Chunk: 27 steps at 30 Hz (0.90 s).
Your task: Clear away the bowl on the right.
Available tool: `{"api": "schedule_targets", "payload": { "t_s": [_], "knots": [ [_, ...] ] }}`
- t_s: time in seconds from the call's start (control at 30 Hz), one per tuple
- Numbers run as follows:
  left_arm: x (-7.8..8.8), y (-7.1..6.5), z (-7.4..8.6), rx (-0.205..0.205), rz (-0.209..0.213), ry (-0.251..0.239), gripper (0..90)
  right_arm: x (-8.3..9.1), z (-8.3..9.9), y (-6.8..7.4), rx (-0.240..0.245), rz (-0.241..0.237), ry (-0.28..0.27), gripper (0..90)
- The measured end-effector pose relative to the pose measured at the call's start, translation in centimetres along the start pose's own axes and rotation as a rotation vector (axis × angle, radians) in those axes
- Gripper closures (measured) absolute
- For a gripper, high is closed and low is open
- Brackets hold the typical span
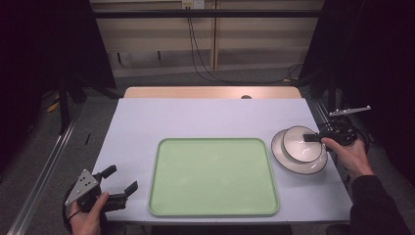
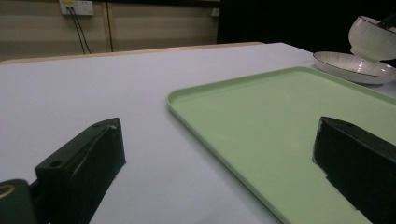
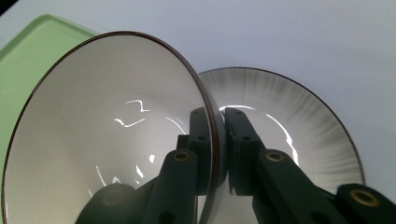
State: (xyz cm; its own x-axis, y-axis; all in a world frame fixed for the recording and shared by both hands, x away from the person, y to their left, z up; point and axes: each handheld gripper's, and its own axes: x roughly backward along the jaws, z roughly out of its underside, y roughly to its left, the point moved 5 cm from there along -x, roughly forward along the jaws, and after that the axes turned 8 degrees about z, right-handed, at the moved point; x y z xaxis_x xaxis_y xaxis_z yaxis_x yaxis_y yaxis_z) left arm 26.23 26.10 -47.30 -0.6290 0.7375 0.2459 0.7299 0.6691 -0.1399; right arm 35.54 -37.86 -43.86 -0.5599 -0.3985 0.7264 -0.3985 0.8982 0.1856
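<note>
Gripping the rim of the white bowl [image 1: 299, 143], the right tool [image 1: 313, 138] holds it tilted just above the plate [image 1: 281, 149], right of the green tray [image 1: 214, 205]. The left tool [image 1: 122, 179] rests open, empty, off the tray's near-left corner, well apart from the bowl.

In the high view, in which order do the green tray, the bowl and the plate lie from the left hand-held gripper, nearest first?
From the left hand-held gripper at the table's near left corner:
1. Green tray, just to its right, mid-table.
2 and 3. Bowl and plate under it, far right; too close to rank.
</note>
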Motion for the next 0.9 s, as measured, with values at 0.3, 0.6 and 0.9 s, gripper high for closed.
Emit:
{"api": "schedule_targets", "payload": {
  "t_s": [0.3,0.6,0.9],
  "knots": [
    [0.0,0.0,0.0,-0.01,-0.001,0.006,2.1,0.0,-0.9,1.2,0.018,-0.038,-0.021,82.9],
    [0.0,0.0,0.0,-0.006,0.0,0.002,2.1,-0.5,-2.2,3.6,0.059,-0.073,-0.015,82.9],
    [0.0,0.0,0.0,-0.007,-0.002,0.006,2.1,-1.6,-3.1,5.1,0.089,-0.105,-0.009,82.8]
  ]
}}
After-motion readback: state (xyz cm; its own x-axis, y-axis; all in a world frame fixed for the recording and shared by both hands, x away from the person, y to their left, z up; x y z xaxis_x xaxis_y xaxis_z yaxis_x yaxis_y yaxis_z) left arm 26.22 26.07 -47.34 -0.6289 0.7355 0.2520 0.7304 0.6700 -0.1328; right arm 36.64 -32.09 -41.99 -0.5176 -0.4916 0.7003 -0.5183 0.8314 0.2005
